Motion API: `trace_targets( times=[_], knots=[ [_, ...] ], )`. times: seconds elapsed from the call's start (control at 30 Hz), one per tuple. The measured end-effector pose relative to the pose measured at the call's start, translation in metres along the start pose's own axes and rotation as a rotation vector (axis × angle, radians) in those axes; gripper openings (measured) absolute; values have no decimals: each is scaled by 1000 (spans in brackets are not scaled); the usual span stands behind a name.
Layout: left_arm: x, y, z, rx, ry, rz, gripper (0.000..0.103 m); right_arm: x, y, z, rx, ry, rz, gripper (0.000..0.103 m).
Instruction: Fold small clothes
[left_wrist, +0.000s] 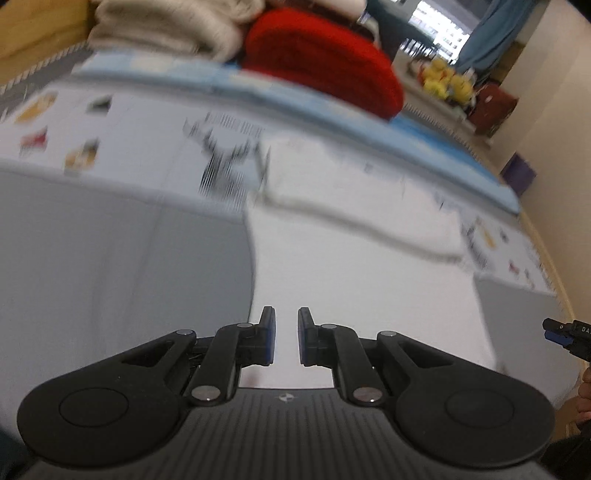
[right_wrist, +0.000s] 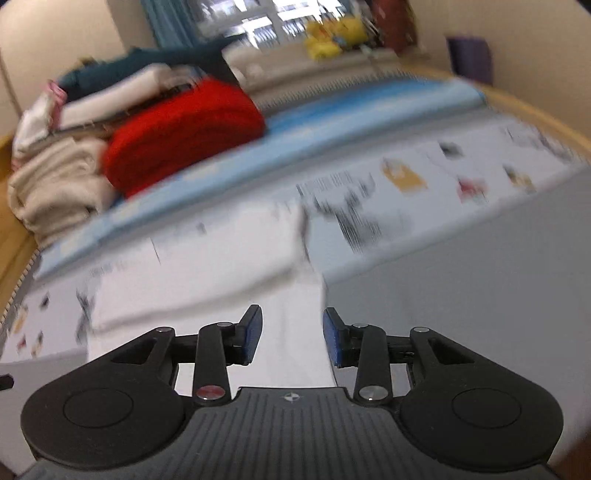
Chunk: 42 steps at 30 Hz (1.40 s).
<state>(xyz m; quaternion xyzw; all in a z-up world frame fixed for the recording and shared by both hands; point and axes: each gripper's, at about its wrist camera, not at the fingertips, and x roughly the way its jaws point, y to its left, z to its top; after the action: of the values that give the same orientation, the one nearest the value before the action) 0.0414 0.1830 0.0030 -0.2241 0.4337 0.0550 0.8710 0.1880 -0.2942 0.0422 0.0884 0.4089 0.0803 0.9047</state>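
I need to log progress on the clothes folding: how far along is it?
Done: a red folded garment and cream ones sit stacked at the far edge. In hand: a white garment lies spread on the mat, with the left gripper and right gripper above it, neither gripping. Left: its folds and stacking.

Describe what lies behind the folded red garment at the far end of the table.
Behind the red garment a heap of folded cream, white and dark teal clothes rises. How far the heap goes down is covered by the red garment, and blur hides finer detail.
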Motion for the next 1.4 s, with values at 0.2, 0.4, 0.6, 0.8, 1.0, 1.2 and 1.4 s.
trace_targets(
  times=[0.2, 0.4, 0.6, 0.8, 1.0, 1.2, 1.4],
  knots=[
    [25, 17, -38, -124, 155, 63, 19, 30, -24, -47, 85, 208, -77, 39],
    [29, 16, -49, -64, 185, 112, 34, 46, -34, -66, 100, 305, -145, 39],
    [42, 26, -53, -29, 238, 143, 34, 55, -35, -78, 50, 354, -194, 38],
    [46, 20, -56, 11, 258, 138, 34, 59, -31, -82, -16, 368, -216, 38],
    [54, 10, -56, 65, 261, 159, 13, 63, -31, -82, -60, 375, -219, 35],
    [30, 9, -52, 61, 207, 124, 6, 49, -35, -74, -28, 350, -151, 6],
    [26, 17, -57, 50, 274, 115, 6, 25, -42, -70, -23, 335, -129, 5]
  ],
)
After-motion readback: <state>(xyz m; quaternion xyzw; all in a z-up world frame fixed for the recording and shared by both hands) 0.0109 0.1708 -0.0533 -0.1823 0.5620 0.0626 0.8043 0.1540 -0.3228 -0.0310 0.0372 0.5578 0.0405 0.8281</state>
